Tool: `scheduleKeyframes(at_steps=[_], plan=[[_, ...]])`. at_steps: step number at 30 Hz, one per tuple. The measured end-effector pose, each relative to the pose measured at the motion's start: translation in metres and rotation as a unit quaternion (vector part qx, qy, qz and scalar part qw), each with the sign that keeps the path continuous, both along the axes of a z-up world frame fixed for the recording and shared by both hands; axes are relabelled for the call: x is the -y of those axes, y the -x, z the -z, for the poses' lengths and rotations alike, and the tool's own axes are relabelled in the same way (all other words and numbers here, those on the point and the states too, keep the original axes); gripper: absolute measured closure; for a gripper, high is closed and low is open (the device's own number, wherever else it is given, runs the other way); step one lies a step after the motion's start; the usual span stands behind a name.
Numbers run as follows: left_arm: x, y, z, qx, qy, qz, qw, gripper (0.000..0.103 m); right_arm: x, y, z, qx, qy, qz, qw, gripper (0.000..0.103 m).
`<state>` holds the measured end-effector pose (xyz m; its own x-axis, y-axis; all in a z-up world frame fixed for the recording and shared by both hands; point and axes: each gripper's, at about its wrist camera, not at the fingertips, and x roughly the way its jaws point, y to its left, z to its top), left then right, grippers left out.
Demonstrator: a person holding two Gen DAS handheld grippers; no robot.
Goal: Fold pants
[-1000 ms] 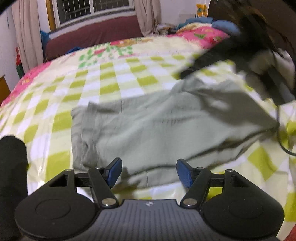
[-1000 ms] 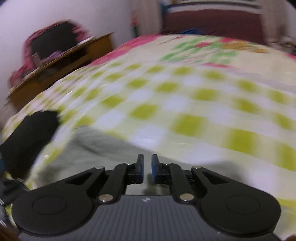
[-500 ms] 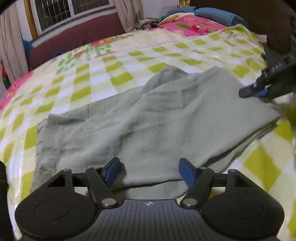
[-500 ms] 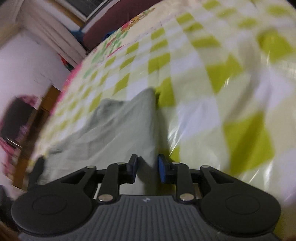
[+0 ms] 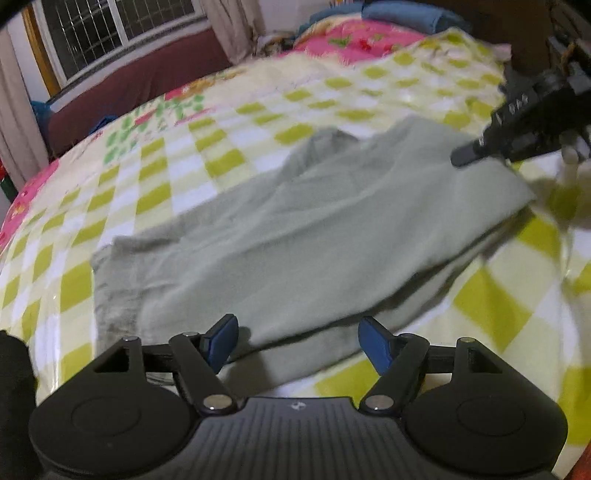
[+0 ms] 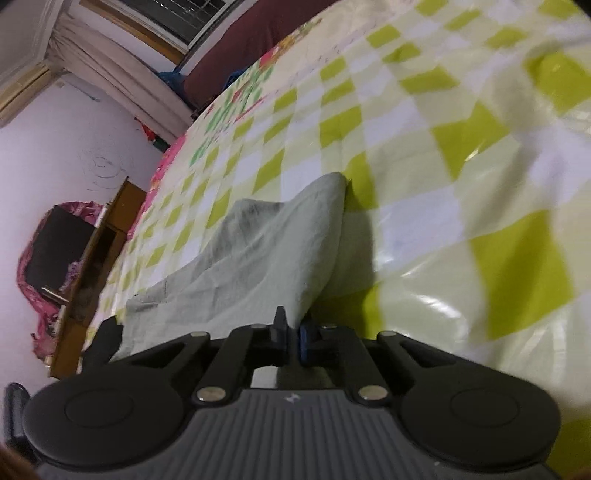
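Soft grey-green pants (image 5: 295, 236) on glossy checked sheet (image 5: 236, 158), right hand-held gripper (image 6: 293, 334) pinching hem, left hand-held gripper (image 5: 299, 343) apart

A bed spread with a green-and-white checked sheet (image 5: 258, 122) fills the room, with a barred window (image 5: 122, 33), pale curtains (image 5: 232, 26), pink floral bedding (image 5: 354, 40) beyond, and a wooden cabinet (image 6: 99, 254) alongside.

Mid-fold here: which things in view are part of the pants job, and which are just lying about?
Part of the job:
- grey-green pants
- right gripper, shut on the pants' edge
- left gripper, open over the near edge
- checked bedcover, the work surface

Lying about:
- pink floral bedding
- blue pillow
- wooden cabinet
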<state>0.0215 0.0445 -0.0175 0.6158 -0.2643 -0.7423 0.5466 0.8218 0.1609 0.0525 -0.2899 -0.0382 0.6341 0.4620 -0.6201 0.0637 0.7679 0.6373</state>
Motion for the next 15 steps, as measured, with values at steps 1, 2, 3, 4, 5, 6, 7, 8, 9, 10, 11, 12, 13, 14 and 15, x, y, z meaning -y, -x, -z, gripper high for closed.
scheduleKeyframes(at_steps=[1, 2, 3, 4, 5, 6, 7, 8, 9, 10, 11, 12, 13, 14, 15], plan=[[0.002, 0.0, -0.002, 0.004, 0.013, 0.002, 0.9999, 0.018, 0.005, 0.002, -0.003, -0.002, 0.006, 0.009, 1.0, 0.098], [0.004, -0.001, -0.003, 0.005, 0.028, 0.004, 0.9996, 0.018, 0.011, 0.005, -0.006, -0.004, 0.014, 0.019, 1.0, 0.098], [0.007, -0.003, -0.002, 0.004, 0.042, 0.005, 0.9991, 0.018, 0.016, 0.007, -0.011, -0.006, 0.023, 0.029, 0.999, 0.098], [0.009, -0.005, -0.001, 0.001, 0.051, 0.006, 0.9987, 0.018, 0.019, 0.009, -0.017, -0.006, 0.033, 0.035, 0.999, 0.098], [0.012, -0.008, 0.004, -0.01, 0.059, 0.009, 0.9982, 0.018, 0.021, 0.011, -0.026, -0.006, 0.041, 0.041, 0.998, 0.098], [0.014, -0.011, 0.01, -0.021, 0.063, 0.01, 0.9978, 0.018, 0.021, 0.013, -0.034, -0.004, 0.047, 0.043, 0.998, 0.098], [0.015, -0.013, 0.015, -0.028, 0.067, 0.008, 0.9973, 0.018, 0.018, 0.013, -0.044, 0.0, 0.056, 0.042, 0.998, 0.098], [0.015, -0.013, 0.02, -0.029, 0.072, 0.008, 0.997, 0.017, 0.013, 0.013, -0.056, 0.005, 0.065, 0.037, 0.997, 0.098], [0.015, -0.011, 0.021, -0.026, 0.074, 0.008, 0.9969, 0.017, 0.005, 0.011, -0.066, 0.011, 0.072, 0.03, 0.997, 0.098], [0.014, -0.01, 0.021, -0.024, 0.077, 0.008, 0.9968, 0.017, -0.004, 0.007, -0.076, 0.018, 0.08, 0.02, 0.996, 0.098], [0.011, -0.011, 0.019, -0.022, 0.084, 0.007, 0.9962, 0.017, -0.021, 0.003, -0.089, 0.029, 0.095, 0.003, 0.995, 0.098], [0.009, -0.011, 0.018, -0.023, 0.093, 0.005, 0.9954, 0.017, -0.035, -0.001, -0.099, 0.037, 0.11, -0.013, 0.993, 0.098], [0.005, -0.011, 0.016, -0.024, 0.102, 0.002, 0.9945, 0.017, -0.053, -0.006, -0.108, 0.045, 0.124, -0.031, 0.991, 0.098], [0.003, -0.009, 0.015, -0.024, 0.107, 0.0, 0.9939, 0.017, -0.073, -0.011, -0.113, 0.051, 0.134, -0.049, 0.988, 0.098], [-0.001, -0.009, 0.013, -0.023, 0.113, -0.007, 0.9933, 0.017, -0.098, -0.019, -0.117, 0.056, 0.146, -0.072, 0.985, 0.098]])
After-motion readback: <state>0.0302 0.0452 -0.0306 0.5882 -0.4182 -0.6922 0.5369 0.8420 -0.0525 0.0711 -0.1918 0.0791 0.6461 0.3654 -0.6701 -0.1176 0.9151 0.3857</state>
